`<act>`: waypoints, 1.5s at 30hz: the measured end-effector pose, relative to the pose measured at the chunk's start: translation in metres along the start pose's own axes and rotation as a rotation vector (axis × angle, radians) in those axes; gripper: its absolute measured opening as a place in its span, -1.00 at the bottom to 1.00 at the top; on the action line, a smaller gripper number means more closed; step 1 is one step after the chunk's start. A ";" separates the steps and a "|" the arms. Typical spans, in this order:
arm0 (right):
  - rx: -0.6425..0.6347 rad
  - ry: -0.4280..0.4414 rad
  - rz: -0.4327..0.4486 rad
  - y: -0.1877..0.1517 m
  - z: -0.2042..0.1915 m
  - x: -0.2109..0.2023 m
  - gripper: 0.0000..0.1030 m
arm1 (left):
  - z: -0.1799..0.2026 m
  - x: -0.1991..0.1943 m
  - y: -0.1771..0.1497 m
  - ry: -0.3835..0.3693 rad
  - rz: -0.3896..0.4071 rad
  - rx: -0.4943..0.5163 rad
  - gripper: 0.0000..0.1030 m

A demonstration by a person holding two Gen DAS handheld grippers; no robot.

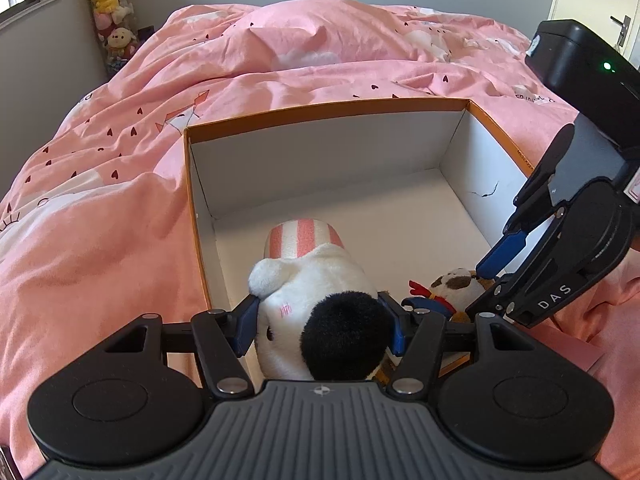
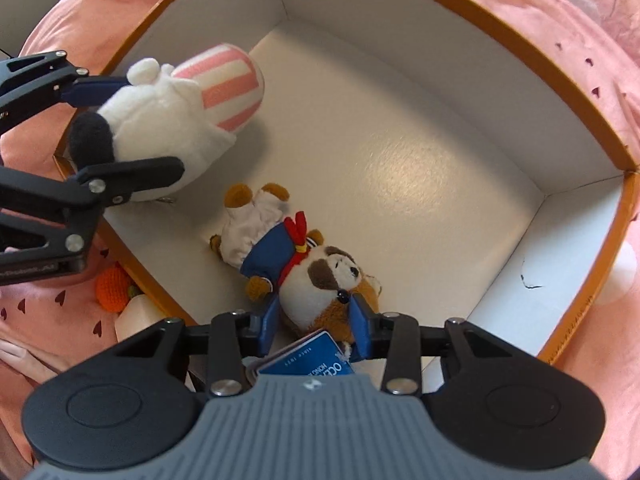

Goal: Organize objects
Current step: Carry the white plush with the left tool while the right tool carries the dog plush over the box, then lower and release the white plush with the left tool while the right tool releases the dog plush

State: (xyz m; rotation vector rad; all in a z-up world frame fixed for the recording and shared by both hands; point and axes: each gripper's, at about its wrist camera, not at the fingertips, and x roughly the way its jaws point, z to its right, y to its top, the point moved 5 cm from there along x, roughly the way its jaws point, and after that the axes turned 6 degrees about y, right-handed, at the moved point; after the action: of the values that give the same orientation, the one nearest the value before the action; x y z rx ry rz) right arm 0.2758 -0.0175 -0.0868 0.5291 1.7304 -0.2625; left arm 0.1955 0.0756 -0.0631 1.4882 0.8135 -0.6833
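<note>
White plush [image 1: 316, 300] with pink-striped end; orange-rimmed white box [image 1: 320, 110]; pink bedspread [image 1: 100, 220].

My left gripper [image 1: 318, 320] is clamped on the white plush [image 1: 316, 300]; my right gripper [image 2: 316, 326] pinches the raccoon [image 2: 320, 284].

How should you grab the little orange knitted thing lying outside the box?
Grip the orange knitted toy across its round middle, coming from above. It lies on the pink bedding tight against the box wall, so a sideways approach looks blocked there.
</note>
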 end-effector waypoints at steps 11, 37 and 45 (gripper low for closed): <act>0.190 0.015 0.040 0.008 0.020 0.010 -0.10 | 0.001 0.013 0.005 0.053 -0.061 -0.003 0.37; 0.696 0.250 0.283 -0.014 0.036 -0.013 -0.07 | 0.005 0.015 0.005 0.012 -0.083 0.089 -0.22; 0.476 0.165 0.260 -0.022 0.020 -0.009 -0.06 | 0.008 0.035 0.008 -0.003 -0.131 0.141 -0.26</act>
State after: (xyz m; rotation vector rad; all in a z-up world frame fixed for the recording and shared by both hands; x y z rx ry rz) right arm 0.2837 -0.0472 -0.0851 1.1405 1.7362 -0.4580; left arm 0.2222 0.0706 -0.0873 1.5694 0.8810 -0.8560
